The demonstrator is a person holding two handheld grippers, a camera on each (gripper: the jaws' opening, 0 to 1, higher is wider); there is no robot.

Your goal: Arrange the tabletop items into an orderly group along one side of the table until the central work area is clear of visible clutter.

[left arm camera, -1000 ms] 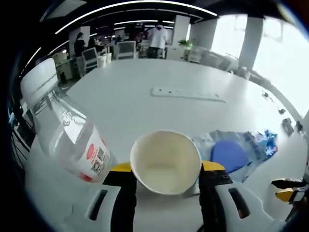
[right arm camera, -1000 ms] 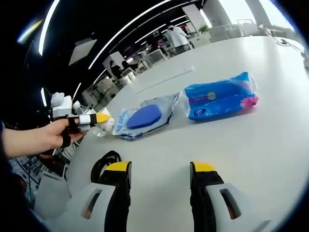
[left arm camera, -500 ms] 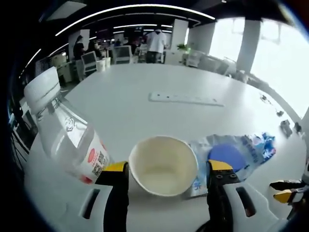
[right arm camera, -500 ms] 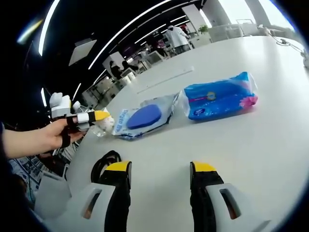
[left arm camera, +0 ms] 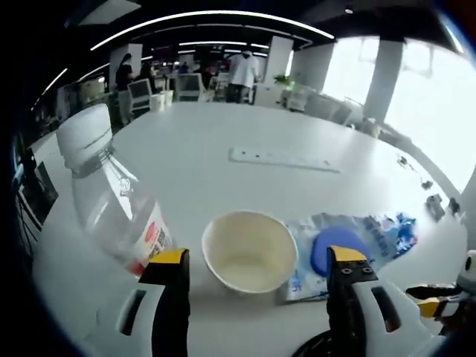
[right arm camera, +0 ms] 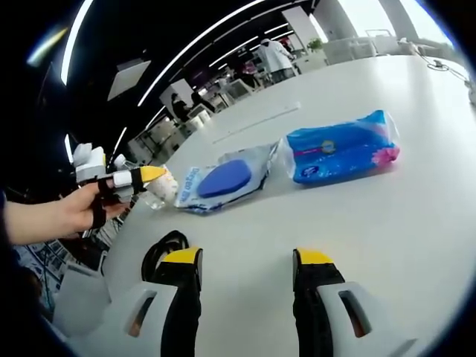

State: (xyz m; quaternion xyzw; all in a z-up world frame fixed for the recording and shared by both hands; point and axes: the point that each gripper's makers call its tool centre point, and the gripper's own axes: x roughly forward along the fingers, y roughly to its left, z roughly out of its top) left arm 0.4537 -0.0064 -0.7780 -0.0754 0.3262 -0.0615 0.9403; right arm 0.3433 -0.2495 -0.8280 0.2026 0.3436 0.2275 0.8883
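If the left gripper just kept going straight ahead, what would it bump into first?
Probably the paper cup. It stands on the white table right ahead of the left gripper, between its open fingers. How near the cup is to them is hard to judge.

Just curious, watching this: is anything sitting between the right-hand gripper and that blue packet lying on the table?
Nothing visible: only bare white table lies between the open right gripper and the blue packet.
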